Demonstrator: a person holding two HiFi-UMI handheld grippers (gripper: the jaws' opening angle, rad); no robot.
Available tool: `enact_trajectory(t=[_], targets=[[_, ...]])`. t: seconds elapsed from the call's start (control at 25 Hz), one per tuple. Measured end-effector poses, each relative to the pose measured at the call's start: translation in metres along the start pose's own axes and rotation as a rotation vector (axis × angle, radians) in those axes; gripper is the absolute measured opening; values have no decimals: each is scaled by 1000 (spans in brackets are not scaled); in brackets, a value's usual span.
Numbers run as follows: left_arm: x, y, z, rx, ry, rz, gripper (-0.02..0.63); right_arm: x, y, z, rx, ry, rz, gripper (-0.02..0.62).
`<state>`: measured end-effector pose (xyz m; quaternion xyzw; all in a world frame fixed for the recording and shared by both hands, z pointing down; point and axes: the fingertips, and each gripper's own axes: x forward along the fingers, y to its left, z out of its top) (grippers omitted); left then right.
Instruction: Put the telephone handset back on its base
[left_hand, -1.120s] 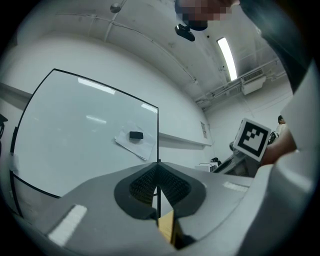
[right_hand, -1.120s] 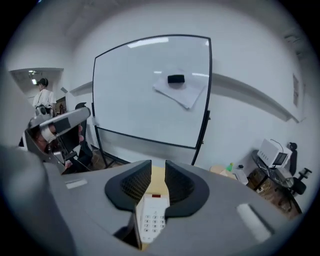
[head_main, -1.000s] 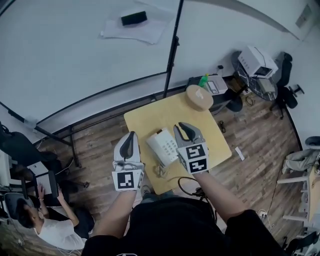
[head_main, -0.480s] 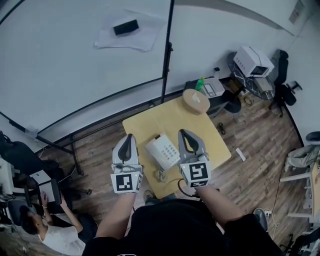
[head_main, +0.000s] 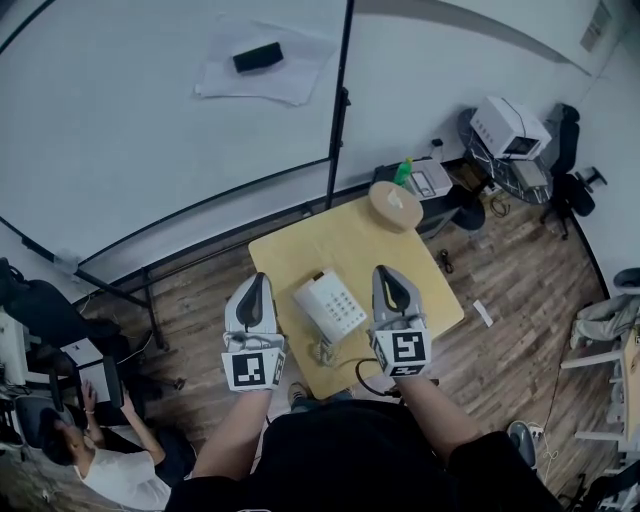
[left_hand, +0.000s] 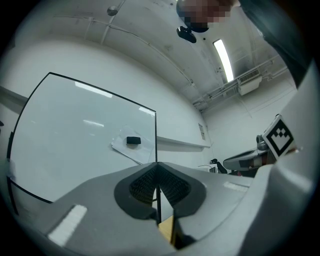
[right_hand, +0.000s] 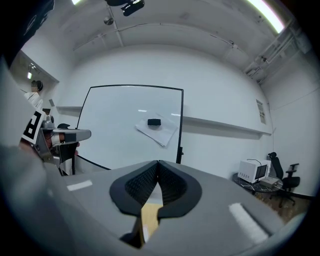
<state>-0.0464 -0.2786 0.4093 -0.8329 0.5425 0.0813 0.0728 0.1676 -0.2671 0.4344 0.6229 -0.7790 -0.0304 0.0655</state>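
Note:
A white telephone lies on the yellow table, tilted, with its keypad facing up. Its handset appears to rest along the base's left side, and a coiled cord hangs at the near edge. My left gripper hovers left of the telephone, shut and empty. To the phone's right is my right gripper, also shut and holding nothing. Both gripper views look up at the whiteboard past closed pads; the telephone is not in them.
A round beige object sits at the table's far corner. A whiteboard with a paper and black eraser stands behind. A person sits at lower left. A small table with a printer and chairs stand at right.
My right gripper has drawn back to the right, away from the telephone, and its jaws have closed. The left gripper has barely moved.

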Motion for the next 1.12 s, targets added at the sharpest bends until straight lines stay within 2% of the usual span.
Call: enact_trajectory(t=[0.4, 1.12], targets=[[-13, 5, -10, -3, 28, 20, 0, -6, -10, -23, 1, 64, -24, 6], [-12, 5, -14, -7, 35, 13, 0, -4, -15, -27, -20, 89, -30, 6]])
